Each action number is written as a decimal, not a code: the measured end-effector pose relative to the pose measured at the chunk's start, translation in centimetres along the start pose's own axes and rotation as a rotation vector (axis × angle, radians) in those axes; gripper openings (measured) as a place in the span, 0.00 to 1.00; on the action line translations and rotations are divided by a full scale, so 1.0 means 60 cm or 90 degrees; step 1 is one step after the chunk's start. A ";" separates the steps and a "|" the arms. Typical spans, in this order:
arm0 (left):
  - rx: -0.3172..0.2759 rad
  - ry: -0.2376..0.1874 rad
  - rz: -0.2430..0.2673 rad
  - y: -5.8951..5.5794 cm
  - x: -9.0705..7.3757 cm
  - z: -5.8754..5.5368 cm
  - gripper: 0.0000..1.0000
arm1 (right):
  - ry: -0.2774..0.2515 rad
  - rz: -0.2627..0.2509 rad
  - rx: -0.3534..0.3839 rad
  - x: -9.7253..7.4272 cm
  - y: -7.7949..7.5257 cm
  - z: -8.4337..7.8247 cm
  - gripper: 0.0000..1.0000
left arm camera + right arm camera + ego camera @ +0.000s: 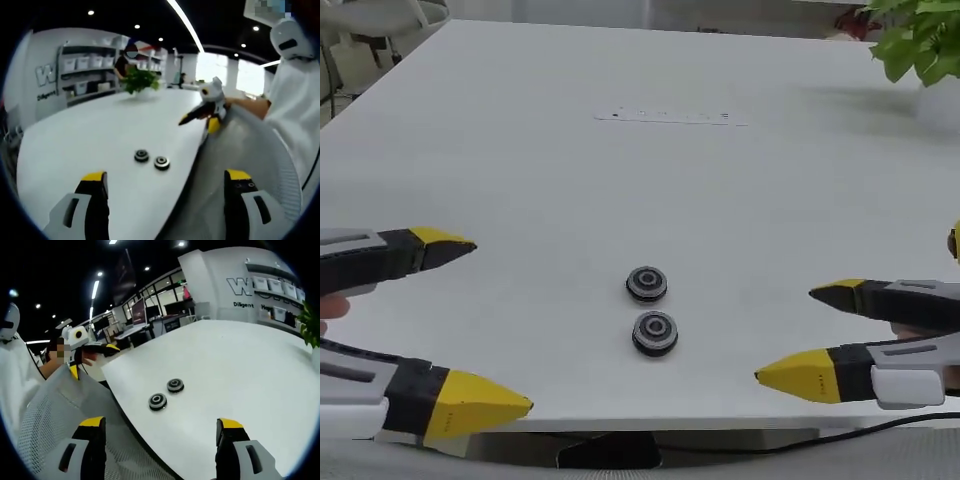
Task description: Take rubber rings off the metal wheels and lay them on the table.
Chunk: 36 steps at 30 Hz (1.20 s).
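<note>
Wheels: two small metal wheels lie flat on the white table, each dark at the rim around a paler metal centre.
Near wheel (655, 333): close to the table's front edge, just beside the other wheel and not touching it.
Far wheel (647, 284): directly behind the near one, further onto the table.
Wheels from the sides: in the left gripper view the far wheel (141, 156) and near wheel (161, 162) lie ahead of the jaws. In the right gripper view the near wheel (158, 401) lies nearer the edge than the far wheel (175, 385).
Left gripper (500, 325): released, its yellow-tipped jaws spread wide. It hangs over the front edge to the left of the wheels, well apart from them and holding nothing.
Right gripper (783, 334): also released, jaws apart and holding nothing. It sits to the right of the wheels and points in toward them.
Table (620, 180): white and broad.
Plant (920, 40): green leaves at the far right corner.
Shelves (85, 70): against the back wall, carrying pale bins.
Mesh (50, 405): grey netting below the table's edge.
</note>
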<state>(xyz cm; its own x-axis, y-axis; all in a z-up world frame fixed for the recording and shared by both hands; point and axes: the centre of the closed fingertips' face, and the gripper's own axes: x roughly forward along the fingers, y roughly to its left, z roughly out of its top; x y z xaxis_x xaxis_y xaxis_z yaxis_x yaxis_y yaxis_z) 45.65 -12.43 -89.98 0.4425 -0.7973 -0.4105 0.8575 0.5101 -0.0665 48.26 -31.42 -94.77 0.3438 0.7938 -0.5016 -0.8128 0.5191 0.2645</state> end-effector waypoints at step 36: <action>0.082 -0.076 -0.076 0.034 0.087 0.150 0.88 | -0.073 0.018 -0.091 0.023 -0.012 0.187 0.90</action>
<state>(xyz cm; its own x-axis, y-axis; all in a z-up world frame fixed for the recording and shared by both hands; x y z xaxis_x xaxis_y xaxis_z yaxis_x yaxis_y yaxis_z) 52.06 -18.46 -84.07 0.3568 -0.8860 -0.2962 0.9288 0.3703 0.0113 54.58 -27.14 -86.42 0.3642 0.8427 -0.3965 -0.8790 0.4517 0.1528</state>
